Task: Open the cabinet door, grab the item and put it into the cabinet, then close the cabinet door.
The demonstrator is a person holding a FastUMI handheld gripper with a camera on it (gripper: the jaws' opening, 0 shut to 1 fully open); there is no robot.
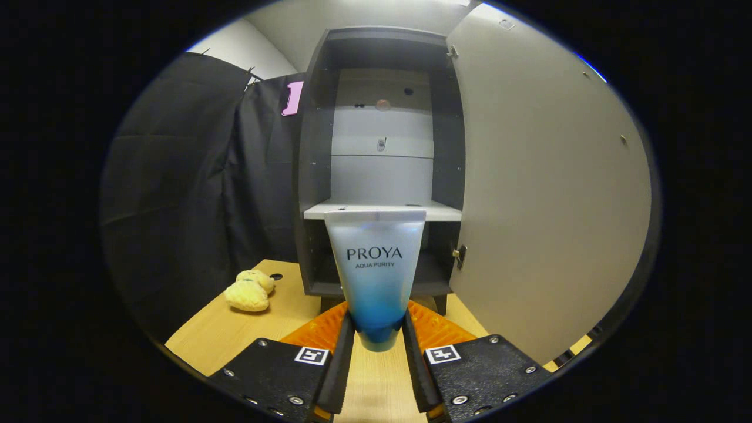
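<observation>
- tube [376,270]: white top fading to blue at btm, dark lettering
- cabinet [314,176]: dark grey frame, pale grey back
- shelf [329,210]: white
- door [546,194]: off-white
- table [235,329]: light wood grain
- plush toy [249,290]: pale yellow

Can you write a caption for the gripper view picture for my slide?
Gripper shut on a tube, held before the open cabinet.

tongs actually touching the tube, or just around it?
Touching. The gripper view shows both fingers of the tongs pressed against the lower sides of the tube, with no gap on either side; it is held up before the open cabinet.
</observation>
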